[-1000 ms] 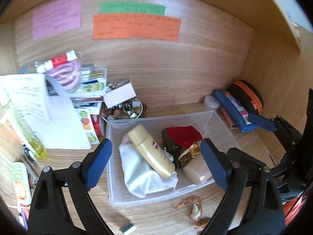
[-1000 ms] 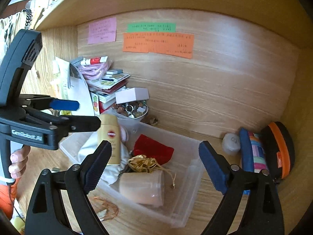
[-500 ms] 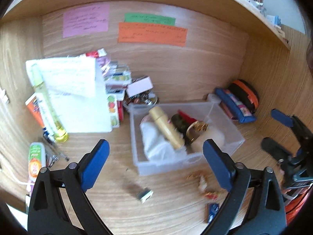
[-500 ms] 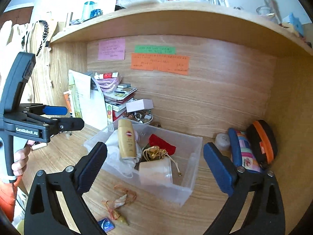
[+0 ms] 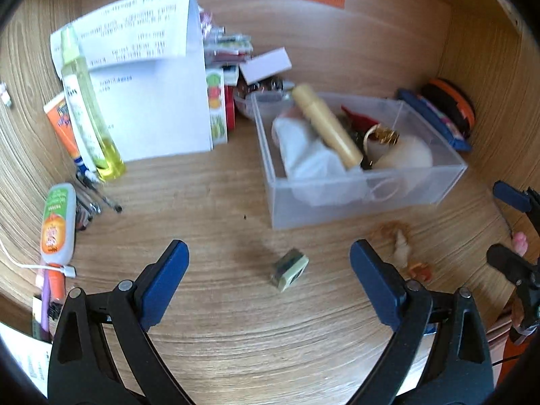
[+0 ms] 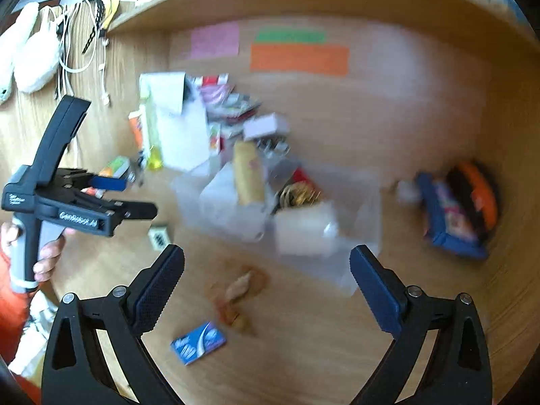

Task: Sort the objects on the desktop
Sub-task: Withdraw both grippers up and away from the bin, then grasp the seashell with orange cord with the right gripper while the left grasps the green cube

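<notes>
A: Grippers?
B: My left gripper and right gripper both gape, empty.
A: Targets?
B: Small eraser between left's fingers; clear bin ahead-right.

Both views bright, warm daylight tone; black fisheye vignette at all corners, wood grain bowed strongly toward the edges. Left wrist view mostly sharp; slight smear on the gold bottle in the clear plastic bin; soft shadow patch left of the small green sharpener at frame centre. Right wrist view heavily motion-blurred across centre and right; orange note unreadable, pencil case smeared; overexposed window light at upper left; near gripper fingers stay crisp.
</notes>
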Motion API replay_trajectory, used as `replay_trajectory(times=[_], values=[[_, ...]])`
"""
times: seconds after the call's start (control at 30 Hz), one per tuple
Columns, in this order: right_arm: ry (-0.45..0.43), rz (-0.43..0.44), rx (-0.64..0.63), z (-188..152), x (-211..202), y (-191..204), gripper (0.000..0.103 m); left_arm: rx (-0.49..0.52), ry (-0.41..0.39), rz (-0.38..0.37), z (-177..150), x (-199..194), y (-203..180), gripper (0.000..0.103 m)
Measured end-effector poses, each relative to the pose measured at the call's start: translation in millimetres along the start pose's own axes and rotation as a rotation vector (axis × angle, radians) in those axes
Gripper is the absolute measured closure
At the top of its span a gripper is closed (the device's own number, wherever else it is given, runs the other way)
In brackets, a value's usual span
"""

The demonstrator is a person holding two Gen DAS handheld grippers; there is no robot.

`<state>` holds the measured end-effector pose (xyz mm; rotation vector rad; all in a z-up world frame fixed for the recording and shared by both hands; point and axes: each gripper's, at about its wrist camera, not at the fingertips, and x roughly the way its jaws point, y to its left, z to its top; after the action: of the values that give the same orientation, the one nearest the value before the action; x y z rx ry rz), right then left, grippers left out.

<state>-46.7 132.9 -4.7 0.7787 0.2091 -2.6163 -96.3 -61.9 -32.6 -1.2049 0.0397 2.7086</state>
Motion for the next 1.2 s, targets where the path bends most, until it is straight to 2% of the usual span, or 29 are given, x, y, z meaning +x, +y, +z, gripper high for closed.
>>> replay_trajectory(times=[0.03,0.2,0.3,0.33,0.47,0.53,0.63,0.77,0.87,1.03,1.2], values=[[0.021,0.012,-0.001,-5.2,4.5,0.8,0.007,0.002,0.007,0.001,-3.3,3.5,0.1,0.006],[0.127,0.054,-0.013,-26.5,28.2,4.2,0.03,0.029,-0.015,0.027,-9.3,9.6,-5.9,0.007],[0.184,0.079,-0.013,-33.2,42.6,3.5,0.044,0.058,-0.02,0.018,-11.3,11.9,-12.8,0.016],[0.2,0.092,-0.014,-35.0,46.6,3.6,0.046,0.069,-0.016,0.018,-12.1,13.7,-15.7,0.02],[0.227,0.113,-0.029,-37.8,55.6,7.8,0.05,0.087,0.003,0.022,-13.8,22.5,-19.1,0.024],[0.233,0.12,-0.045,-38.3,57.0,11.5,0.052,0.087,0.018,0.018,-14.0,27.2,-18.2,0.039],[0.245,0.114,-0.069,-39.1,60.8,16.0,0.053,0.081,0.05,-0.018,-14.7,34.8,-16.7,0.05],[0.264,0.113,-0.075,-39.4,66.4,17.2,0.06,0.081,0.076,-0.019,-18.0,42.6,-15.5,0.053],[0.275,0.119,-0.07,-40.2,68.5,16.8,0.064,0.075,0.082,-0.024,-18.7,44.7,-14.4,0.062],[0.29,0.118,-0.08,-41.6,71.6,18.4,0.069,0.076,0.087,-0.017,-20.5,45.7,-15.7,0.064],[0.294,0.123,-0.093,-41.9,72.9,21.5,0.075,0.084,0.099,-0.023,-22.0,47.8,-16.9,0.074]])
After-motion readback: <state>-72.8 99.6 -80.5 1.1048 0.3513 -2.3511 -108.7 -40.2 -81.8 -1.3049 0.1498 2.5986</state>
